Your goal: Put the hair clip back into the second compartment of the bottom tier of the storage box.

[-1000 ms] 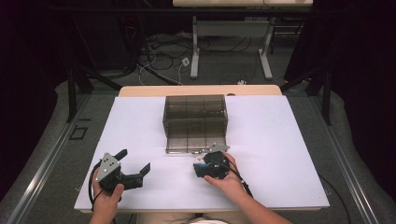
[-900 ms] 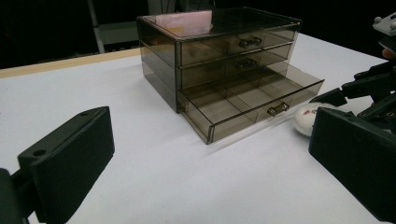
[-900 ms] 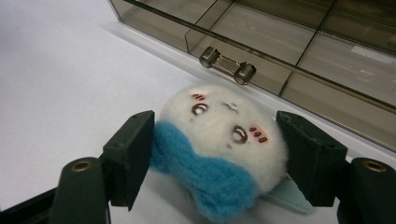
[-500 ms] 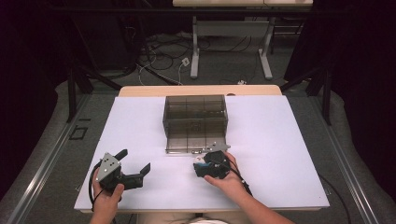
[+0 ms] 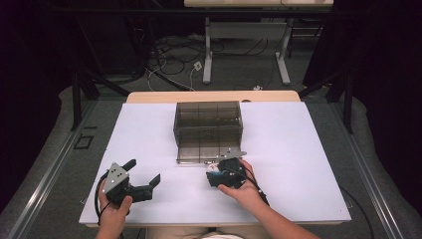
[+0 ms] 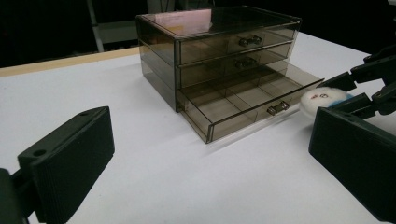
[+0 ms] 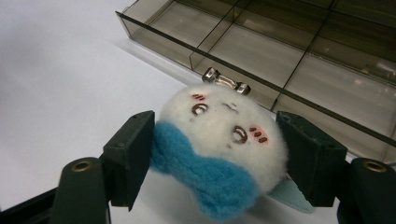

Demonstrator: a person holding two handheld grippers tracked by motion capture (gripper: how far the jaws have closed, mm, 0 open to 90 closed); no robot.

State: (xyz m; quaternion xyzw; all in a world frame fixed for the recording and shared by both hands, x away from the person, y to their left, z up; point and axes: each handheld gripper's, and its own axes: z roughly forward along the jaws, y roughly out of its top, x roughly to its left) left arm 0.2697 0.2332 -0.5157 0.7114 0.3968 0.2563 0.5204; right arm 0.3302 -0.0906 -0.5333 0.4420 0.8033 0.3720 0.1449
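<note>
A smoky clear drawer chest (image 5: pixel 208 122) stands mid-table, and its bottom drawer (image 5: pixel 209 150) is pulled out toward me. My right gripper (image 5: pixel 219 177) rests just in front of that drawer, shut on a small white plush toy (image 7: pixel 219 140) with a blue scarf and a drawn face. The toy lies near the drawer's metal handle (image 7: pixel 226 80). In the left gripper view, the toy (image 6: pixel 322 99) lies to the right of the drawer's front. My left gripper (image 5: pixel 144 179) sits at the table's front left, open, with nothing between its jaws.
The white tabletop (image 5: pixel 298 139) stretches to both sides of the chest. The open drawer has several divided compartments (image 7: pixel 261 51) with nothing in them. Beyond the table, cables and a desk frame (image 5: pixel 244 40) are on the floor.
</note>
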